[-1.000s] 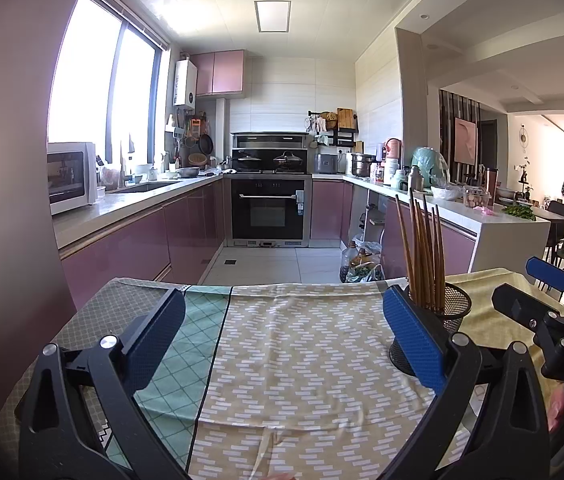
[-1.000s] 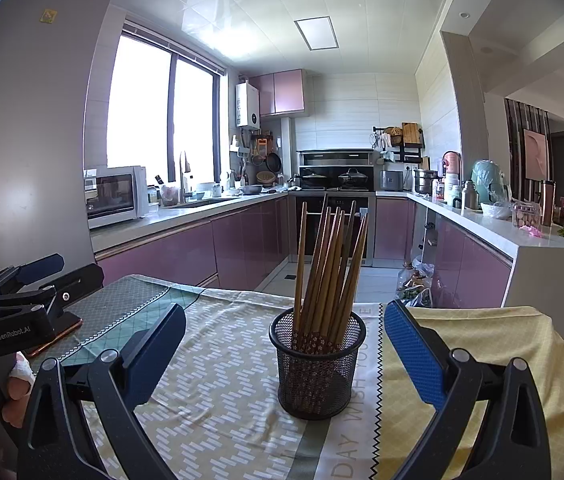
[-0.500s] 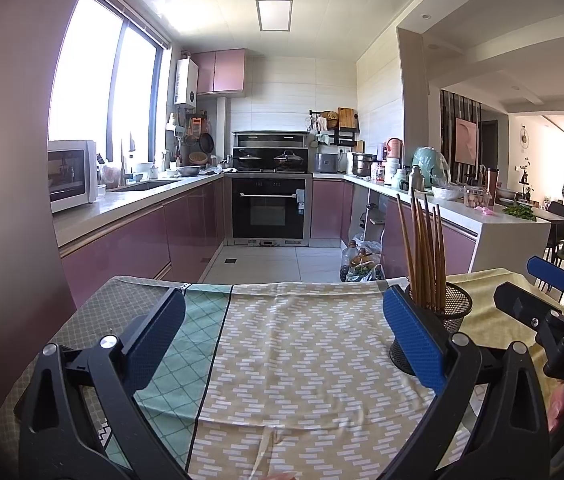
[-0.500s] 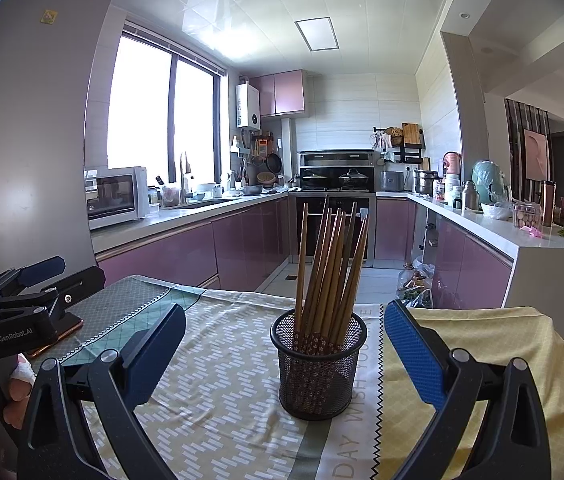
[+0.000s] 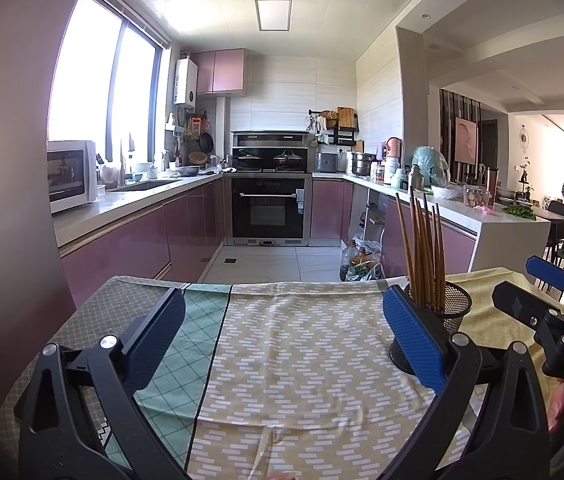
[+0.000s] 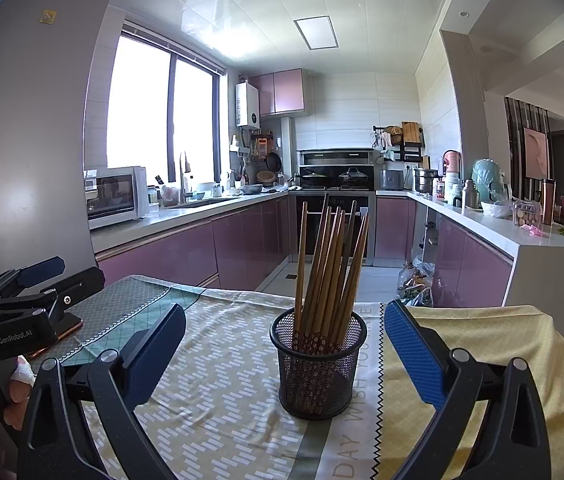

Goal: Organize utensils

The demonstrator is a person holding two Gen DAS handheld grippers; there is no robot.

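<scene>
A black mesh cup [image 6: 316, 364] stands upright on the patterned tablecloth [image 6: 222, 392], holding several wooden chopsticks [image 6: 330, 264]. My right gripper [image 6: 284, 354] is open and empty, its blue pads either side of the cup but nearer the camera. In the left wrist view the cup [image 5: 452, 320] and chopsticks [image 5: 424, 252] sit behind my right-hand pad. My left gripper [image 5: 282, 344] is open and empty over bare cloth. The right gripper [image 5: 554, 312] shows at the right edge there, and the left gripper [image 6: 22, 304] at the left edge of the right wrist view.
A phone-like flat object [image 6: 58, 334] lies on the cloth under the left gripper. The table's far edge [image 5: 282, 282] drops to the kitchen floor. Purple cabinets, an oven [image 5: 268, 208] and a counter [image 6: 494, 224] stand beyond. A grey wall [image 5: 2, 200] rises close on the left.
Almost nothing has changed; both grippers stay open and hover in place with only a slight drift of the views.
</scene>
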